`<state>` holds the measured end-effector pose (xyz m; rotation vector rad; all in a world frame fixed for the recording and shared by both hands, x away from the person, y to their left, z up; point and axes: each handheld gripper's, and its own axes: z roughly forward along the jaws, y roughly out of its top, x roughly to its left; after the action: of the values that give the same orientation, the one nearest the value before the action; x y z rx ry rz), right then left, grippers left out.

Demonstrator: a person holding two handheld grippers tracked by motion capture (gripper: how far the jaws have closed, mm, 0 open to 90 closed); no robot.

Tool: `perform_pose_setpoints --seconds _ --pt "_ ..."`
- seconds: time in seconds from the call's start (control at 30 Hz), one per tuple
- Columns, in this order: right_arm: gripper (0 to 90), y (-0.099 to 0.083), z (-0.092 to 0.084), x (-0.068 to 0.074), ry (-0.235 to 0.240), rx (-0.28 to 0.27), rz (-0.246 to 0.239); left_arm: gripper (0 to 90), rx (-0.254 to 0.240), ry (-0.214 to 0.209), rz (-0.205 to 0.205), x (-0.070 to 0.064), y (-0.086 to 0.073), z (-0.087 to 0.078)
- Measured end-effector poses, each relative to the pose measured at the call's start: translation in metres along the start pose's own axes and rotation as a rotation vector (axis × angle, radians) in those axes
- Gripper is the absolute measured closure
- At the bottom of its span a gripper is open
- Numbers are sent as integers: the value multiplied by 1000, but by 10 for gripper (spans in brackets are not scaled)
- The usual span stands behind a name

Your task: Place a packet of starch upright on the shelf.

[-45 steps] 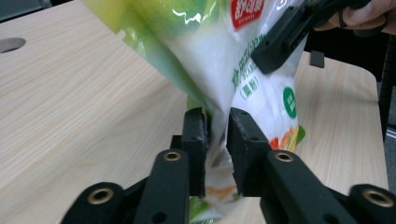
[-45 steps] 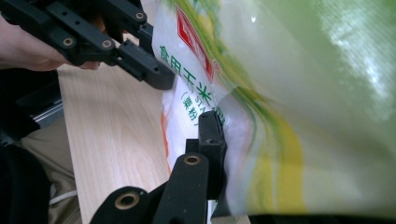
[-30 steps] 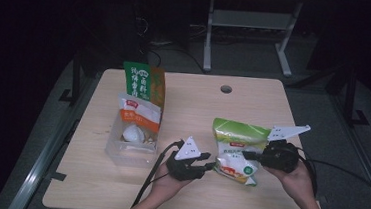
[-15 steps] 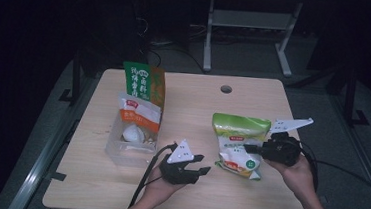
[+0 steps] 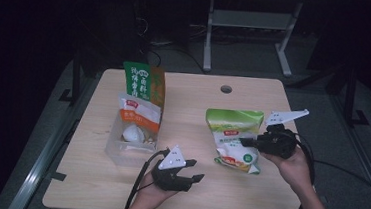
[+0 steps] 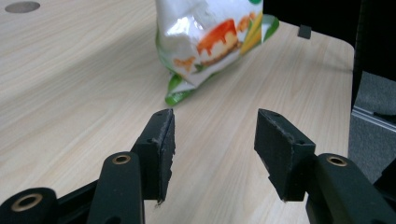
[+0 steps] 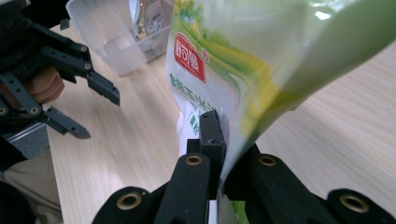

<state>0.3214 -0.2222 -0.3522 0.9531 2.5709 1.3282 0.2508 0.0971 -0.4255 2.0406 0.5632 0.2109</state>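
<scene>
My right gripper (image 5: 248,142) is shut on the side edge of a green and white food pouch (image 5: 233,138), held tilted over the right half of the table. In the right gripper view the pouch (image 7: 243,60) rises from between the jaws (image 7: 219,140). My left gripper (image 5: 194,169) sits near the front edge, left of the pouch and apart from it. Its jaws have just been opening and nothing is between them. The left gripper view shows the gap (image 6: 215,135) over bare wood, with the pouch's lower corner (image 6: 210,37) farther ahead.
A clear plastic bin (image 5: 114,151) stands at the left, holding an orange and white pouch (image 5: 140,113) and a white item (image 5: 132,134). A tall green packet (image 5: 144,83) stands at its far end. The table (image 5: 246,199) has a cable hole (image 5: 226,89) near the back edge.
The left gripper has drawn back from the pouch toward the front left, and its jaws have spread. The right gripper has lifted the pouch slightly.
</scene>
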Motion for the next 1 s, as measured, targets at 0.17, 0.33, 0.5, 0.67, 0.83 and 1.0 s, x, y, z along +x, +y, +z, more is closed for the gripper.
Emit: perform_pose_setpoints --seconds 0.17,0.33,0.5,0.67,0.83,1.0 --pt "884 8 2 2 2 -5 -5 456 2 1 5 -2 -3 -4" --pt "884 18 3 4 8 -11 -13 452 13 -3 11 -3 -4 -7" --pt "884 28 4 8 17 -16 -29 442 20 -7 25 -4 -6 -8" --pt "884 41 8 13 36 -23 -42 434 11 -7 19 -6 -7 -11" --pt "885 56 14 20 52 -26 -61 429 3 -12 14 -9 -9 -13" --pt "884 71 20 27 69 -29 -88 417 11 -16 12 -10 -11 -16"
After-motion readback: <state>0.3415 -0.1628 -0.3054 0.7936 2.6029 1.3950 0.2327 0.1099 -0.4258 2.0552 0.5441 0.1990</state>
